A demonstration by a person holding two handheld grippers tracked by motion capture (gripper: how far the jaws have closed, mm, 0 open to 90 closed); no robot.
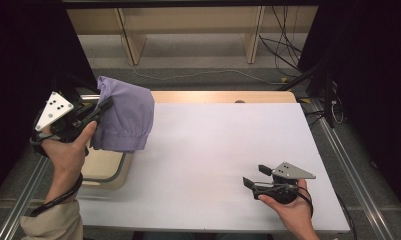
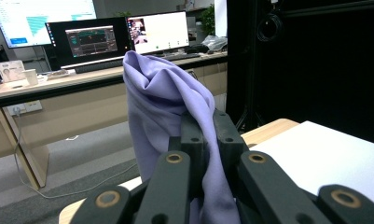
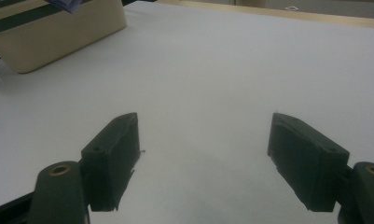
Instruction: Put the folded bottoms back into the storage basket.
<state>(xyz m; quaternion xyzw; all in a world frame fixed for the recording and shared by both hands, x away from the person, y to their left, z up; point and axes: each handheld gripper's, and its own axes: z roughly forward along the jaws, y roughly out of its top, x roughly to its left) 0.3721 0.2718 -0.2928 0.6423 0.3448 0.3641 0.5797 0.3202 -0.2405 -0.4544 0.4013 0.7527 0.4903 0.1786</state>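
A lilac cloth garment (image 1: 125,117) hangs in the air at the table's left edge, with my left gripper (image 1: 105,106) shut on its upper part. In the left gripper view the cloth (image 2: 166,102) rises in folds from between the two closed jaws of that gripper (image 2: 205,123). The garment's lower hem dangles over a beige basket (image 1: 105,167). My right gripper (image 1: 255,176) rests low over the white table top (image 1: 213,145) at the front right, jaws wide apart and pointing left. In the right gripper view that gripper (image 3: 203,144) has only bare white surface between its fingers.
The beige basket (image 3: 58,35) stands at the table's left side, partly off the white top. A wooden table edge (image 1: 223,96) runs along the back. Metal rails flank the table. Desks with monitors (image 2: 89,39) stand beyond in the left gripper view.
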